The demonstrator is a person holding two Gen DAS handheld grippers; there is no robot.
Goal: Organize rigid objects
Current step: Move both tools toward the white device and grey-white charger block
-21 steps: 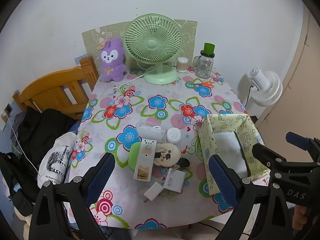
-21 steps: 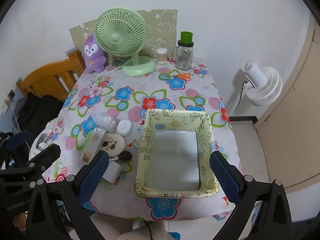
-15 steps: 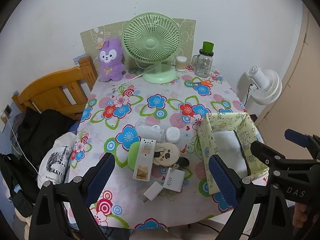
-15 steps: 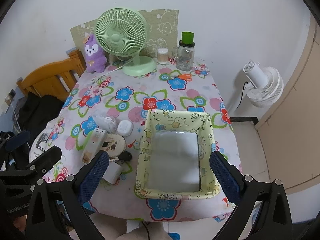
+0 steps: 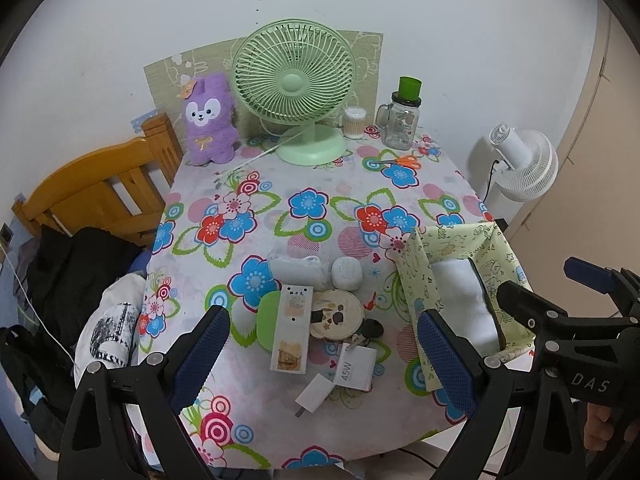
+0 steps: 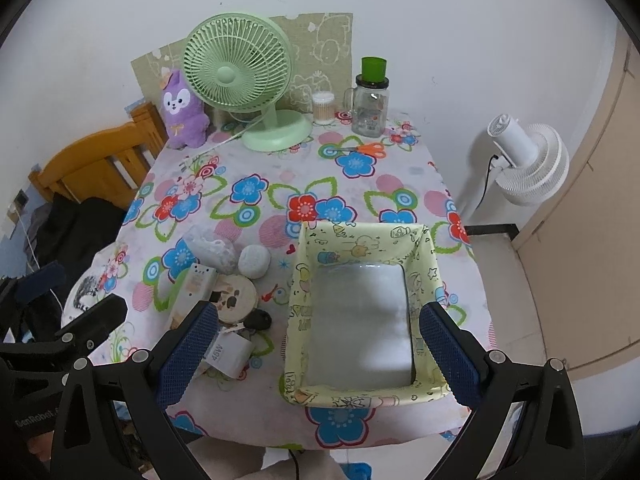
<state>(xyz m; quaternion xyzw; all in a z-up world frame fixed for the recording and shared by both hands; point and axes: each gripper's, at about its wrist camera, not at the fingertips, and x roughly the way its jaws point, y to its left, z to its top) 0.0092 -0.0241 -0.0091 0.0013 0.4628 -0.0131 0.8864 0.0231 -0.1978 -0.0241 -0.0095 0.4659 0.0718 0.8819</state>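
A table covered by a white cloth printed with bright flowers point(image 5: 280, 204) carries everything. At its twelve o'clock edge stand a pale green desk fan point(image 5: 295, 88), a purple plush rabbit point(image 5: 208, 120), a small jar of cotton swabs point(image 5: 354, 122) and a glass mug-jar with a green lid point(image 5: 401, 120), with orange-handled scissors point(image 5: 402, 161) just in front. At four o'clock sits a yellow cartoon-print fabric bin point(image 6: 362, 312). At six o'clock lies a cluster: white 45W charger point(image 5: 356, 368), round wooden-look disc point(image 5: 336, 314), white rectangular box point(image 5: 292, 334).

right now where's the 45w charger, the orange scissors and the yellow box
45w charger point(image 5: 355, 369), left wrist view, on its printed face
orange scissors point(image 6: 370, 149), right wrist view, on the handles
yellow box point(image 6: 362, 241), right wrist view, on the far wall
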